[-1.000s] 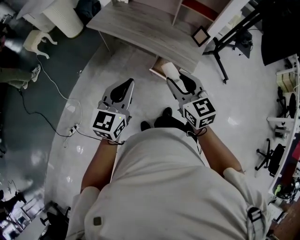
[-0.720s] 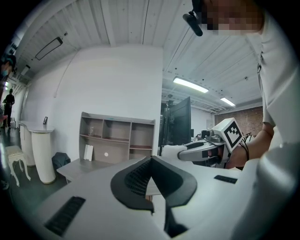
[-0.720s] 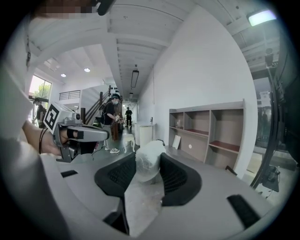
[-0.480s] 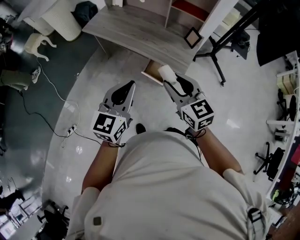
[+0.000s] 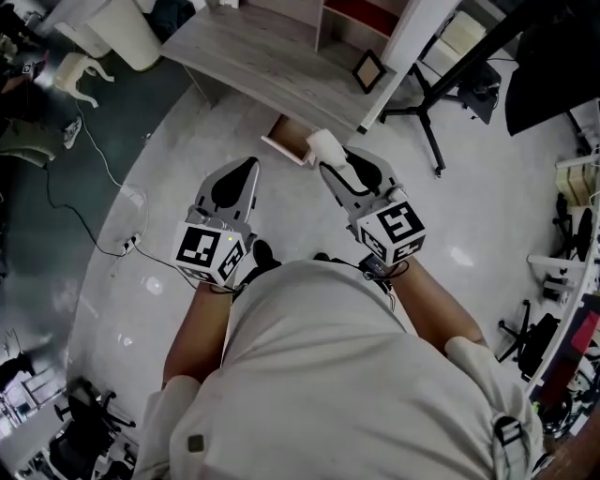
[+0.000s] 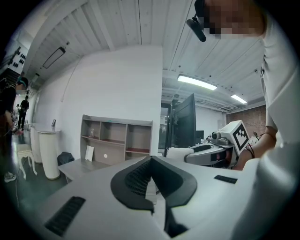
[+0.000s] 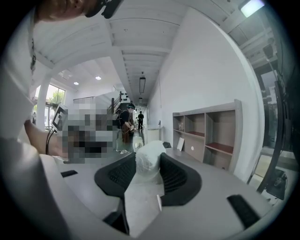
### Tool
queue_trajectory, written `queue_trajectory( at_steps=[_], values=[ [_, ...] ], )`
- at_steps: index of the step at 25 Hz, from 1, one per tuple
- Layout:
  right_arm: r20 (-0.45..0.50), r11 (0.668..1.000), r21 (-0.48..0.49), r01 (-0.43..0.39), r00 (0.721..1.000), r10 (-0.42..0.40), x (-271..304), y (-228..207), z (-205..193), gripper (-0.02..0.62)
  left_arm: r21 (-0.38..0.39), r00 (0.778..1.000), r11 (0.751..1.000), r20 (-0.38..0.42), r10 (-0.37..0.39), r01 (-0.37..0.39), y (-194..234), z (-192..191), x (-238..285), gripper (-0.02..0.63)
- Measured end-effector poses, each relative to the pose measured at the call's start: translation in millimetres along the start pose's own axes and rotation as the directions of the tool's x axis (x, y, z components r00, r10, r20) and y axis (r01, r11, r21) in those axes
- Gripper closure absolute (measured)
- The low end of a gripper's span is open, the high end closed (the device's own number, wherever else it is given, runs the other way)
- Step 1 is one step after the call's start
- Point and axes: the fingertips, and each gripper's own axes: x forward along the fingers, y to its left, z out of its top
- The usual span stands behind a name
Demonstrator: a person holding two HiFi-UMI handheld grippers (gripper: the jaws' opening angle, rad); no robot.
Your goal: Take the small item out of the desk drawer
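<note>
My right gripper (image 5: 330,159) is shut on a small white wrapped item (image 5: 322,145), held in the air in front of the person. In the right gripper view the white item (image 7: 149,157) sits pinched between the black pads (image 7: 173,176). Just beyond it, an open wooden drawer (image 5: 284,139) sticks out from under the grey desk (image 5: 253,52). My left gripper (image 5: 251,161) hangs beside it on the left, shut and empty; its pads (image 6: 136,180) meet at the tip. The left gripper view also catches the right gripper (image 6: 206,152) with the white item (image 6: 177,152).
A shelf unit (image 5: 361,14) and a small picture frame (image 5: 367,70) stand on the desk. A black tripod stand (image 5: 427,103) is to the desk's right, a cable (image 5: 112,187) trails over the floor at left, and office chairs (image 5: 534,337) are far right.
The desk and open drawer have slid leftward in the head view as the person moved. Both grippers travelled along together; the white item stays in the right jaws.
</note>
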Motion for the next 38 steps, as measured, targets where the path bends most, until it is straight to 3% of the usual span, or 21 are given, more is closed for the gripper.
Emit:
queue_trajectory(
  at_steps=[9,15,25,38],
  values=[
    [0.001,0.997,0.003,-0.082,0.997,0.082,-51,-2,-16,0.428,0.006,0.994,0.994,-0.003,0.113,-0.113,-44,-5,-23,0.591],
    [0.016,0.996,0.026,-0.09,0.996,0.09,-70,9,-21,0.428,0.011,0.991,0.992,-0.027,0.128,-0.128,-65,-11,-40,0.591],
    [0.031,0.999,0.023,-0.043,0.999,0.043,-111,55,-23,0.428,0.039,0.998,0.998,-0.021,0.056,-0.055,-101,-8,-85,0.591],
    [0.025,1.0,0.015,0.018,1.0,-0.018,-143,171,-28,0.428,0.036,1.0,0.999,-0.005,-0.019,0.019,-112,-14,-206,0.591]
  ],
)
